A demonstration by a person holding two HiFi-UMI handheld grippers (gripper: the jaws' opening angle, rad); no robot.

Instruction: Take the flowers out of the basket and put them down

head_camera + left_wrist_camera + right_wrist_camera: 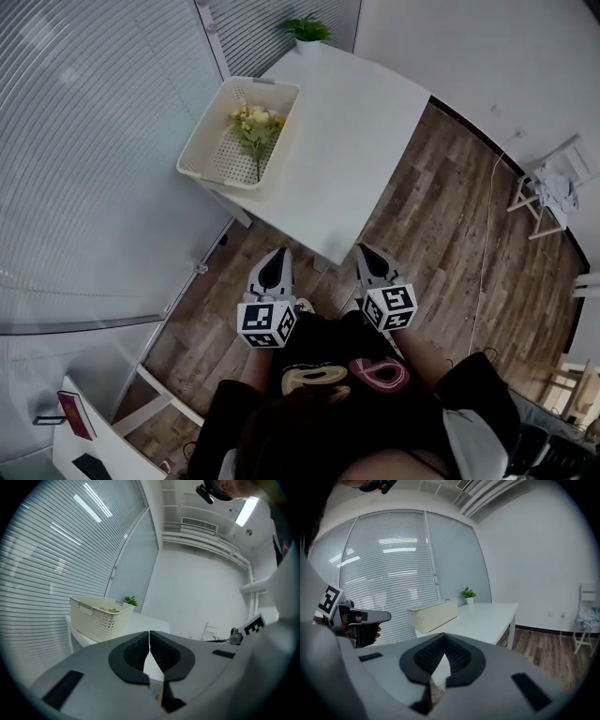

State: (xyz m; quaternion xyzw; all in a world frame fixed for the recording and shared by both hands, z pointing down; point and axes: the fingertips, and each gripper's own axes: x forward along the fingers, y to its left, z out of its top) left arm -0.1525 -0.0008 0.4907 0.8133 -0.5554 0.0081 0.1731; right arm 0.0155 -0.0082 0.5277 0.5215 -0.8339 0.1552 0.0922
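A bunch of yellow and white flowers with green stems lies inside a cream perforated basket on the left part of a white table. The basket also shows in the left gripper view and the basket in the right gripper view. My left gripper and right gripper are held side by side over the floor, just short of the table's near edge. Both are shut with nothing between the jaws, tips touching in the left gripper and the right gripper.
A small potted plant stands at the table's far end. Glass walls with blinds run along the left. A white chair stands on the wood floor at the right, and a white shelf sits at the lower left.
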